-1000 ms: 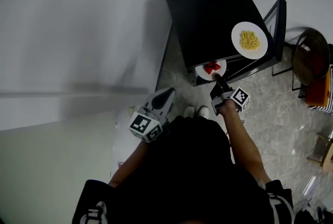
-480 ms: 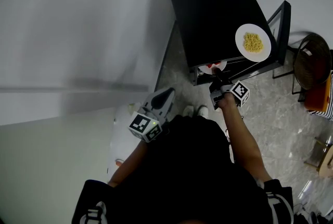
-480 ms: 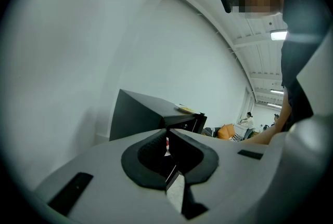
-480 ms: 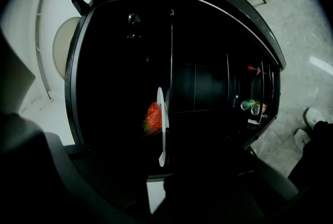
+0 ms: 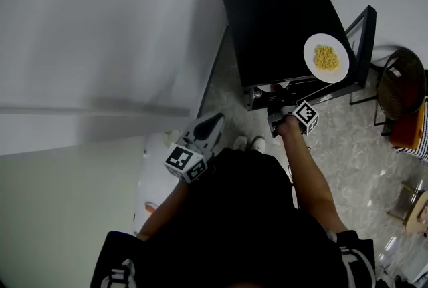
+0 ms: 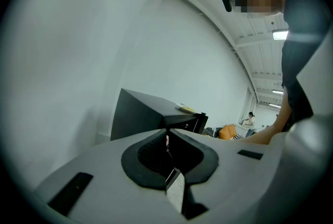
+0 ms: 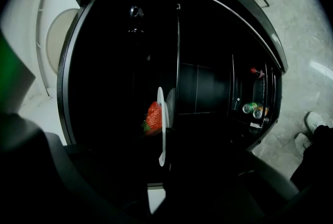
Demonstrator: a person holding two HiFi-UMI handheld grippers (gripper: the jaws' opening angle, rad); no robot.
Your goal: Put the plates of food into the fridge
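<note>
The right gripper (image 7: 162, 163) had its fingers pinched on the near rim of a round white plate (image 7: 161, 114), which showed edge-on and carried red strawberries (image 7: 153, 116). Ahead of the fingertips, the plate reached into the dark opening of a black box-shaped fridge (image 5: 281, 26). Drink cans (image 7: 253, 109) stood in the open fridge door (image 5: 363, 33), to the right of the fingers. A second round white plate of yellow noodles (image 5: 326, 58) lay on the fridge top, beyond those fingers. The left gripper (image 6: 167, 140) was held near the person's body, fingers pressed together on nothing, well apart from both plates.
</note>
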